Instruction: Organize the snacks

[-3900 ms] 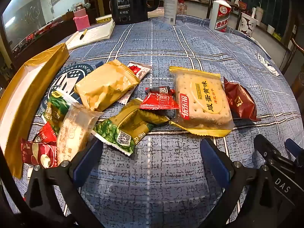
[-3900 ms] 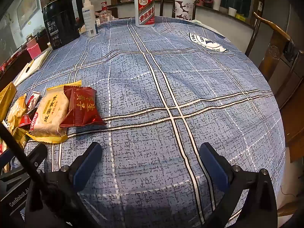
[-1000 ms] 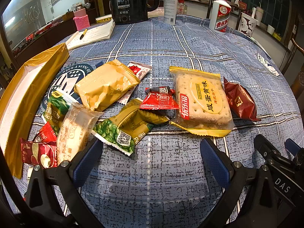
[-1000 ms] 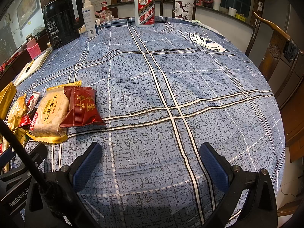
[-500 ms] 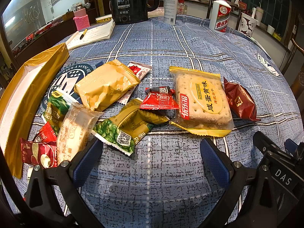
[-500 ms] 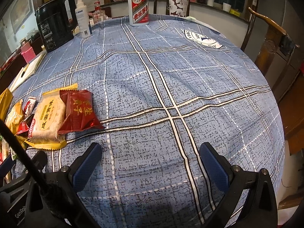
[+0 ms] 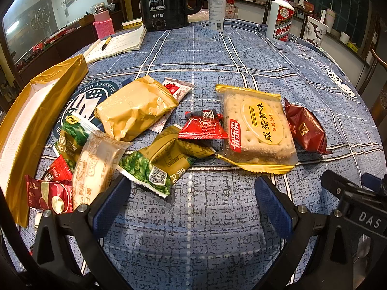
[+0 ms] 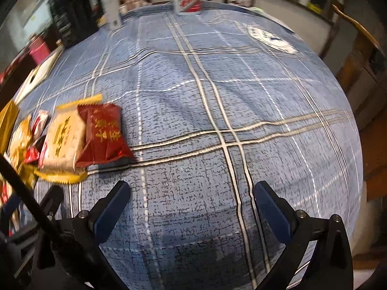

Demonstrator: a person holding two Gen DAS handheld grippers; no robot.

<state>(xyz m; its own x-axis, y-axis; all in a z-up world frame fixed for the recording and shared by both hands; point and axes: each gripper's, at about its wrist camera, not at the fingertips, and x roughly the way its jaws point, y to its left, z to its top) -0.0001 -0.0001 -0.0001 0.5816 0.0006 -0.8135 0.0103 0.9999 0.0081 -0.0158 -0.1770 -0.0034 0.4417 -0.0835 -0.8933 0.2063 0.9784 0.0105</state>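
Jaws: both my left gripper [image 7: 192,200] and right gripper [image 8: 192,205] spread wide, holding nothing | Snacks: cracker pack [image 7: 257,125] and dark red packet [image 7: 306,128] touching, mid-bench, beyond my left jaws | Adjacent: green pea packet [image 7: 158,165], gold pouch [image 7: 134,108] | Left edge: gold box [image 7: 36,120] | Surface: blue plaid bench [image 8: 241,96]

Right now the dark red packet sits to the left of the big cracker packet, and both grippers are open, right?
Not quite. The dark red packet sits to the right of the cracker packet, touching its edge, as the left wrist view shows. Both the left gripper and right gripper are open and empty.
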